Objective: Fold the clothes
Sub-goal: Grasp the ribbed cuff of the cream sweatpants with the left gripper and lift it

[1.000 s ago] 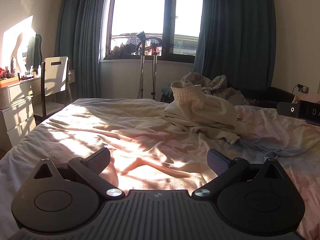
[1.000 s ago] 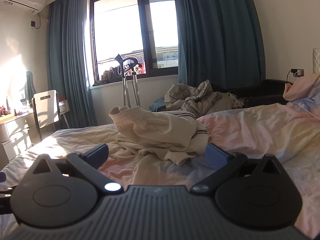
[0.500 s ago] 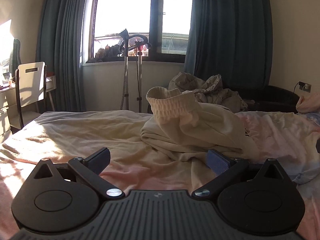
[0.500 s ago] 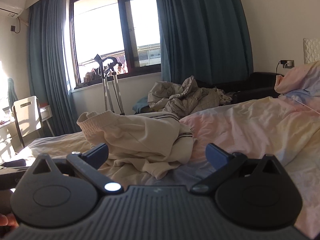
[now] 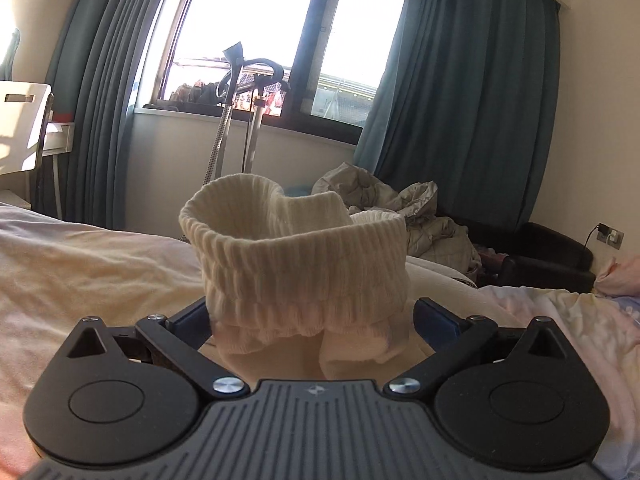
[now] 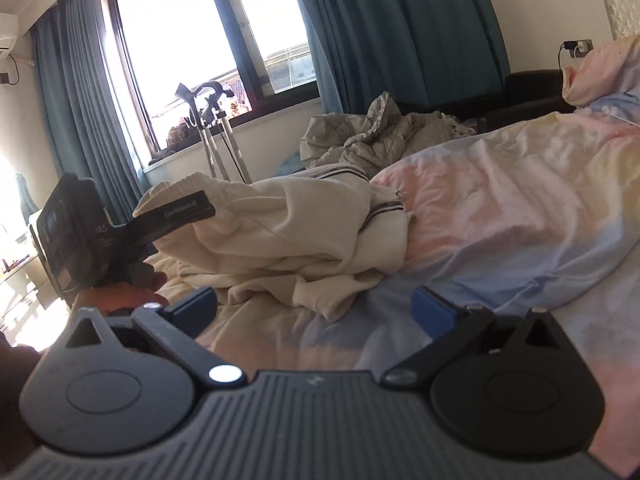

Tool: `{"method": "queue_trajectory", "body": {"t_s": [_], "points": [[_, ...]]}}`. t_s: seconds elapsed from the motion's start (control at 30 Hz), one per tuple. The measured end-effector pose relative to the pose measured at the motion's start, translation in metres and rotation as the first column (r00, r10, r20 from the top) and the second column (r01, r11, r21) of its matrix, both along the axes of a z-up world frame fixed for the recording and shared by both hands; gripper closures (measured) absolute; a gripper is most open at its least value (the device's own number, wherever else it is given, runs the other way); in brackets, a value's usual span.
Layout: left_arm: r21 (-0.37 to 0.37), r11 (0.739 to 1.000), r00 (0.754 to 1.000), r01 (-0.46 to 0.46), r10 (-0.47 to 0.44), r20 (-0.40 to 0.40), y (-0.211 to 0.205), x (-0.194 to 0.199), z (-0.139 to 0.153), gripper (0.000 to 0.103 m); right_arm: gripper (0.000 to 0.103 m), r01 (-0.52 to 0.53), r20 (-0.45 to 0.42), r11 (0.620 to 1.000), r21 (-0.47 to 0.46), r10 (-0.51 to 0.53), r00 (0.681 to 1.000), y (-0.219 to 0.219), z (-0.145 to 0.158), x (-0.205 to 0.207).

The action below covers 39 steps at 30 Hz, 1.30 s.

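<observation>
I see open bed [image 6: 500, 216] to the right of the cream garment [image 6: 288, 232] heaped mid-bed. Only my right view shows the left gripper [image 6: 192, 210] at its ribbed cuff [image 5: 296, 252]; the left view shows that cuff between wide-spread fingers [image 5: 192, 320]. My right gripper [image 6: 316, 308] gapes wide, holding nothing

1. Light source: the window [image 5: 280, 36], overexposed to white in both views.
2. Glare: sunlit patch at the right-wrist frame's left edge.
3. Distortion: the curtains [image 6: 400, 28] bow; frame corners vignette dark.
4. Focus: sharp; foreground shaded.
</observation>
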<state>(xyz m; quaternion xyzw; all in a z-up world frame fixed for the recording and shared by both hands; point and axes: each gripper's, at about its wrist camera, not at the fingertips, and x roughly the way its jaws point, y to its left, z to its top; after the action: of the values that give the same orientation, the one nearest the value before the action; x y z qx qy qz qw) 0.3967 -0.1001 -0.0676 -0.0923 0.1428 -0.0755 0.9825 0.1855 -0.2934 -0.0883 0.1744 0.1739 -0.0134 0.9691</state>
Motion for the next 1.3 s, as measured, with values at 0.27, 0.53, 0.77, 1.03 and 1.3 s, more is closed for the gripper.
{"method": "queue_trajectory", "body": {"t_s": [0.27, 0.53, 0.77, 1.03, 1.3], "points": [[-0.094, 0.993, 0.997, -0.064, 0.068, 0.033, -0.003, 0.000, 0.026, 0.063, 0.000, 0.006, -0.009, 1.000, -0.027, -0.006, 1.000, 0.003, -0.007, 0.003], [-0.099, 0.995, 0.982, -0.026, 0.044, 0.183, 0.025, -0.069, 0.116, 0.073, 0.000, 0.029, 0.012, 0.996, -0.086, -0.028, 1.000, 0.003, -0.003, -0.005], [-0.148, 0.977, 0.937, -0.156, 0.194, 0.289, 0.096, -0.123, 0.196, 0.073, 0.000, 0.033, 0.038, 0.994, -0.103, -0.029, 0.999, 0.004, 0.006, -0.014], [-0.154, 0.902, 0.862, -0.403, 0.431, 0.266, 0.206, -0.134, 0.207, 0.073, 0.000, 0.002, 0.043, 0.996, -0.089, 0.001, 0.999, 0.011, 0.011, -0.016], [-0.151, 0.814, 0.820, -0.561, 0.571, 0.036, 0.294, -0.101, 0.126, 0.073, 0.000, -0.046, 0.013, 0.996, -0.078, 0.048, 0.999, 0.020, 0.004, -0.010]]}}
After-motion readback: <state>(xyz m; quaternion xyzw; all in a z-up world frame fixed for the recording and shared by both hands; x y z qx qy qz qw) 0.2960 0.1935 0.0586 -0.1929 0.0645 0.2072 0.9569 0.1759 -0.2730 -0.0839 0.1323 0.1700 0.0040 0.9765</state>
